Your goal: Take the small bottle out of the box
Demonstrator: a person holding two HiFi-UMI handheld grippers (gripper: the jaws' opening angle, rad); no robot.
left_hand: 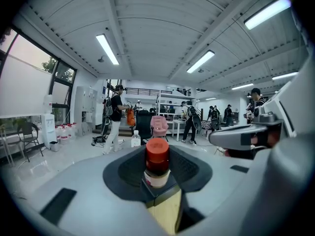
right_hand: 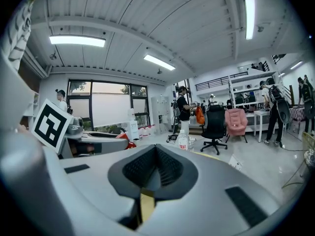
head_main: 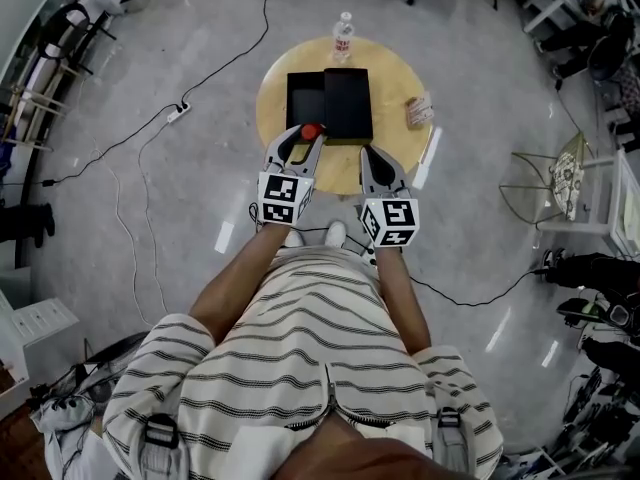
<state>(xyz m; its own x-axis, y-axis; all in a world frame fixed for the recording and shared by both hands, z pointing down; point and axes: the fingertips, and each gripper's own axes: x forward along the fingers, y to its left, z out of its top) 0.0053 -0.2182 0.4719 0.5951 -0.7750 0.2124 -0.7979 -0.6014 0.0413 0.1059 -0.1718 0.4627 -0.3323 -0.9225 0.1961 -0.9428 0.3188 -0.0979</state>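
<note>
The left claw [head_main: 308,136] is shut on the bottle [left_hand: 157,156], held above the box's [head_main: 330,103] near rim at the surface's [head_main: 400,78] near edge. The right claw [right_hand: 155,171] is shut, empty. Removal looks nearly done.

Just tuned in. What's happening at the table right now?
A person works two hand-held grippers over a round table. The left hand-held gripper is shut on the small red-capped bottle, holding it over the near corner of the open black box. The right hand-held gripper is shut and empty, close to the box. A water bottle stands at the far edge.
</note>
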